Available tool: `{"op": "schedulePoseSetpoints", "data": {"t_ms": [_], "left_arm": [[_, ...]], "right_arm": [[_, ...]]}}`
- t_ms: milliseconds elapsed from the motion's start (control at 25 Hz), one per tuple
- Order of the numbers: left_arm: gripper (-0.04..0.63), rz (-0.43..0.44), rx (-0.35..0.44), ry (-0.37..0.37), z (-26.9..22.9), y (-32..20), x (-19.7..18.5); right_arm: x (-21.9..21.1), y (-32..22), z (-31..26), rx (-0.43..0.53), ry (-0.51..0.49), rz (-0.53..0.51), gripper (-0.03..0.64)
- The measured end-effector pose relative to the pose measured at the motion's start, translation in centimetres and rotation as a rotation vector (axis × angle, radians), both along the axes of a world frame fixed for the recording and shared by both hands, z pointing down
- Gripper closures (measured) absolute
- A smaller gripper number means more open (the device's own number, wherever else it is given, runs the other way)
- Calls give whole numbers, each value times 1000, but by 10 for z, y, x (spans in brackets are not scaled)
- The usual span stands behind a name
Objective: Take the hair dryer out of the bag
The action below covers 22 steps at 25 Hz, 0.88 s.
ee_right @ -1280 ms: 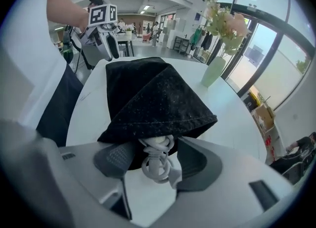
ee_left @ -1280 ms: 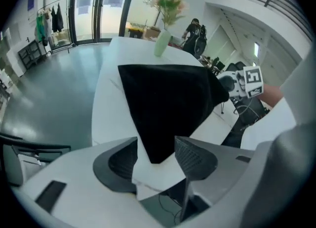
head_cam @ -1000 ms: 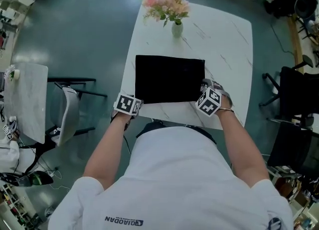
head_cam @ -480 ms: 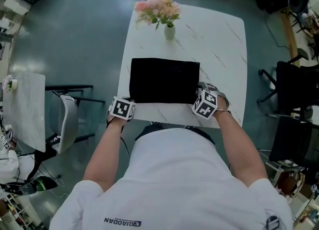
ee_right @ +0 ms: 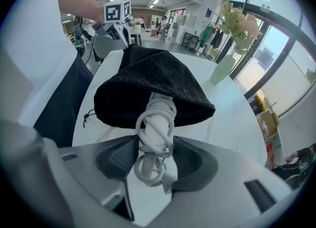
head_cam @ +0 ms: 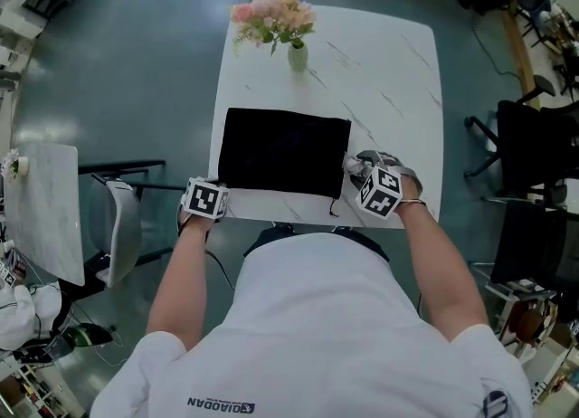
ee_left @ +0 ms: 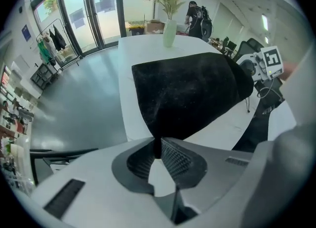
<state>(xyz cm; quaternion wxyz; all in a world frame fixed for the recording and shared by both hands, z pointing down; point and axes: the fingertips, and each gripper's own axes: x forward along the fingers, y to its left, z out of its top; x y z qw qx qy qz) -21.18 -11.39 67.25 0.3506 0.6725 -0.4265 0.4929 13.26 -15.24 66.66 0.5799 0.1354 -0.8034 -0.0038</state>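
Note:
A black cloth bag [head_cam: 282,152] lies flat on the white marble table [head_cam: 389,72]. My left gripper [head_cam: 217,187] is at its near left corner. In the left gripper view the gripper [ee_left: 159,150] is shut on that corner of the bag [ee_left: 192,94]. At the bag's right end, my right gripper [head_cam: 355,165] is shut on the hair dryer's white handle [ee_right: 157,123]. The handle is wound with its white cord and pokes out of the bag's mouth [ee_right: 153,89] between the right gripper's pads [ee_right: 155,145]. The rest of the hair dryer is hidden inside.
A pale vase of pink flowers [head_cam: 297,52] stands at the table's far edge behind the bag. A grey chair [head_cam: 122,217] and a small white table [head_cam: 41,208] are to the left. Black office chairs [head_cam: 529,149] are to the right.
My right gripper has drawn to the right, away from the bag's end. The left gripper has shifted slightly toward the near edge, and the bag now lies a little skewed.

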Motion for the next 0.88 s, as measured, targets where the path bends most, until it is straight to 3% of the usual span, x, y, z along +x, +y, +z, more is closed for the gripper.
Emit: {"op": "schedulePoseSetpoints", "data": {"t_ms": [200,400,480,560,640,760,880], "left_arm": [[546,41,-53,-42,3,12,-6],[540,21,-2,-66,3,6,-9],[498,14,4,-68,3,6,-12],[440,19,-21,-25,-2,10,-11],[383,32,-25,82,-11,11,1],[382,77,63,167,-34,-7,13],[382,162,163,195,-53,-39,39]], "right_arm": [[11,-7,1,15,28,-73,387],[20,-12,5,-9,44,-69,383],[20,-11,4,-8,35,-51,378],[20,-10,4,-22,24,-22,367],[19,-9,1,-50,-4,17,333],[12,-10,-13,-66,-73,68,325],[2,-13,-28,-38,-116,93,325]]}}
